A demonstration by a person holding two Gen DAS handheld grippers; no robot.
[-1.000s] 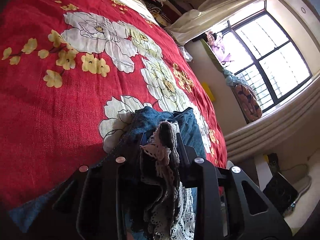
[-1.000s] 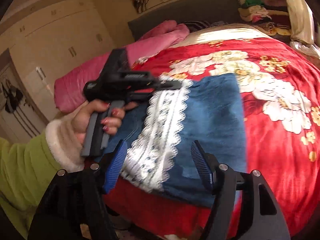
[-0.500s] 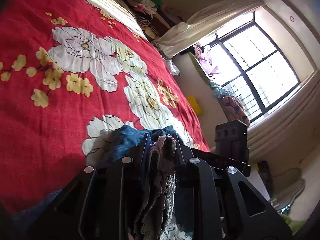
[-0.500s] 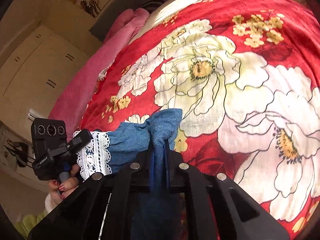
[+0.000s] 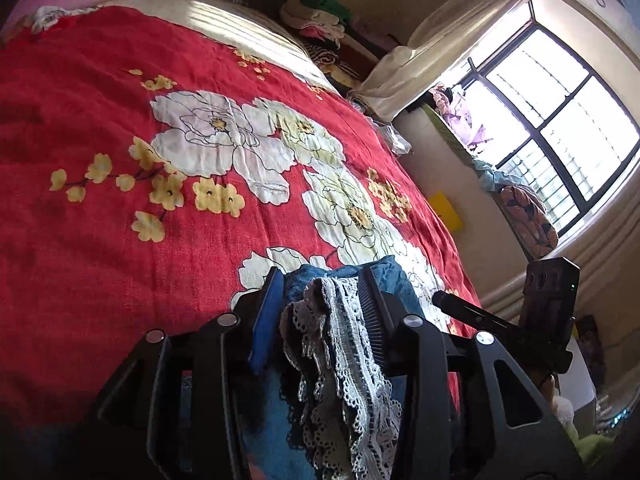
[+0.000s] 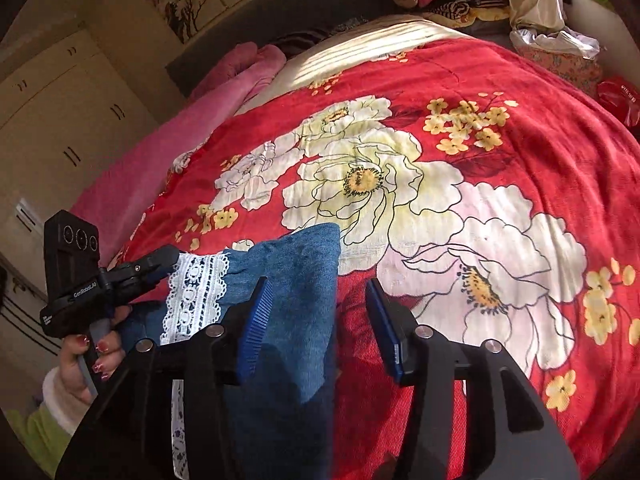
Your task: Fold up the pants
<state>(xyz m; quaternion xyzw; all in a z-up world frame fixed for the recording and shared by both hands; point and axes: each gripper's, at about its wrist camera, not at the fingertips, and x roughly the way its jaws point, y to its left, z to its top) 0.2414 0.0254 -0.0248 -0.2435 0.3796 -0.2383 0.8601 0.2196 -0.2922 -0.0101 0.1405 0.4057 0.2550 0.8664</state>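
A bed with a red floral blanket (image 6: 460,92) carries blue lace-trimmed pants (image 6: 296,264) and a pink blanket (image 6: 224,92).

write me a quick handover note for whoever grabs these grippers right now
Left gripper: jaws a little apart, the pants' lace trim bunched between them; whether it still pinches is unclear.
Right gripper: open, with the denim corner lying loose between its fingers.
Pants: bunched at the near edge of the red floral bedspread, lace end to the left.
Done: the near edge has been gathered up.
Left: lay it flat, fold it over and smooth it.
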